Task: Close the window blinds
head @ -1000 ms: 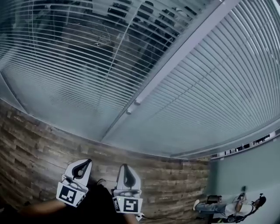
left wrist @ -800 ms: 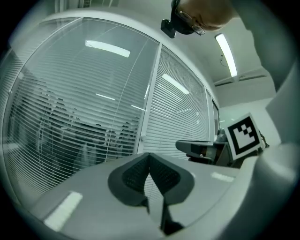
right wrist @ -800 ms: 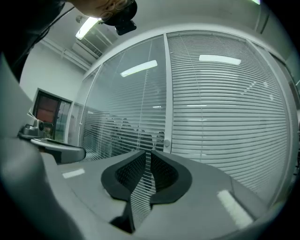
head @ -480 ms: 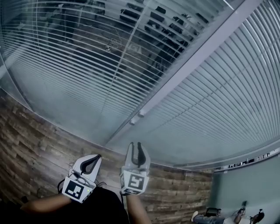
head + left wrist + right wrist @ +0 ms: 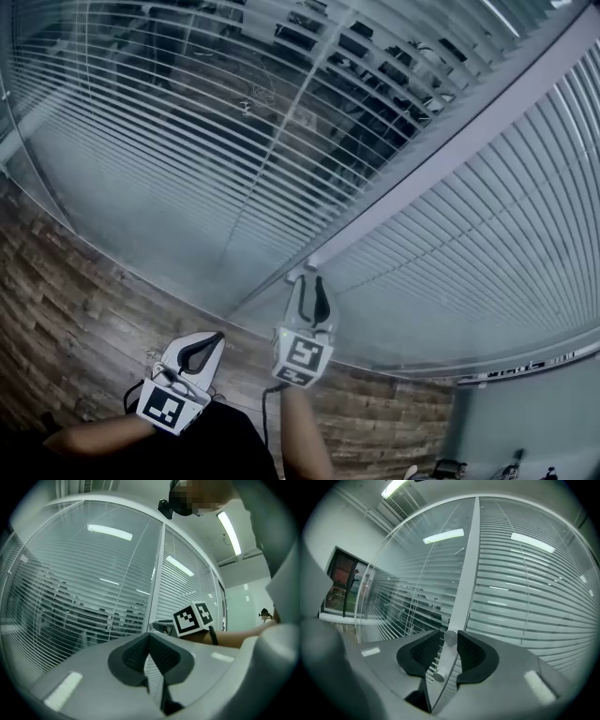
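Brown wood-look planks (image 5: 66,309) fill the lower left of the head view, and above them sits the left glass pane with its white horizontal-slat blinds (image 5: 187,122). The slats there run lengthwise across the pane and are tilted open, so you can see right through the gaps into a darker room behind. Next over, the left gripper (image 5: 208,342) hangs low in front of the planks, well short of the glass. Its own view shows the dark ribbed pads (image 5: 136,656) pinched together at the tips with nothing between them, so that one's closed and empty. In that same view the right gripper's black-and-white marker cube (image 5: 193,618) is off to the right, closer to the window. Then comes the pale frame post (image 5: 441,159), which splits the two panes and runs diagonally up to the right in the head view. The thing that matters sits at its lower end: a short white cylindrical blind control rod (image 5: 302,273). In the right gripper view the rod (image 5: 444,656) lies with its long axis roughly in line with the post. Its rounded near end points down toward the camera, and its far end is up by the pad tips. The right gripper (image 5: 312,286) is up at it. Its jaws have just been opening and now stand apart on either side of the rod, and as far as I can see they aren't clamping it. Farthest right, the second pane's white slats (image 5: 487,244) also run lengthwise across, but they're turned flat and closed, so nothing shows through.
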The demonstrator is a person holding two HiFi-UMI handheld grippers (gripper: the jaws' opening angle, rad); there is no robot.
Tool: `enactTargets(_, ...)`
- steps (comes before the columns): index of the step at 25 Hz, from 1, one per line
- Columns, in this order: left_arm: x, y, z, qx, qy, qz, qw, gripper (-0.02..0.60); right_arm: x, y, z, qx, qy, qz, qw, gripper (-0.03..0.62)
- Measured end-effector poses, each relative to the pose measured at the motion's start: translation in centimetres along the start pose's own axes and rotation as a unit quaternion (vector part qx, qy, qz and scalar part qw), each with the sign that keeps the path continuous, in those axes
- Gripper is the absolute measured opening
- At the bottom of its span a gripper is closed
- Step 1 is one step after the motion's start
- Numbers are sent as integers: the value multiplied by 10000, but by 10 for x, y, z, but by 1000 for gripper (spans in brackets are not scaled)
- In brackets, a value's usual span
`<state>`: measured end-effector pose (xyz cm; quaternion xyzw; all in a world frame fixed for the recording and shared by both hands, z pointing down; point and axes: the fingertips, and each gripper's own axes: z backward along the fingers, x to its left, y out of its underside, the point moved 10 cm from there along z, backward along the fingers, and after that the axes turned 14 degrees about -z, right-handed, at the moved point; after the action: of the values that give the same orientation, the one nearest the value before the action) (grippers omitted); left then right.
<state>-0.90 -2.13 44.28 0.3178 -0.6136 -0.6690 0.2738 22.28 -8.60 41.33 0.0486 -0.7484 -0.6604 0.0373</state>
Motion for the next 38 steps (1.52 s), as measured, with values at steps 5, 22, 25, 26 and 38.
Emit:
enactTargets(5, 0, 4, 0, 80, 49, 69, 9999, 2, 1, 1, -16, 150, -56, 185, 9997, 155)
enactTargets(22, 21, 7, 15, 411, -80, 158, 9990, 2, 16, -4, -22, 121, 871, 1105, 9900, 143)
enactTargets(25, 21, 8, 16, 367, -99, 176, 9991, 2, 13, -2, -23, 115, 865, 1154, 9895, 130)
enactTargets(26, 22, 9, 16, 361, -103, 166, 9992, 2, 13, 0, -23, 97, 871, 1191, 9890, 129)
enactTargets(38, 18, 5, 19, 283, 7, 160, 9995, 2, -17, 2, -18, -253, 170, -3517, 9356, 127)
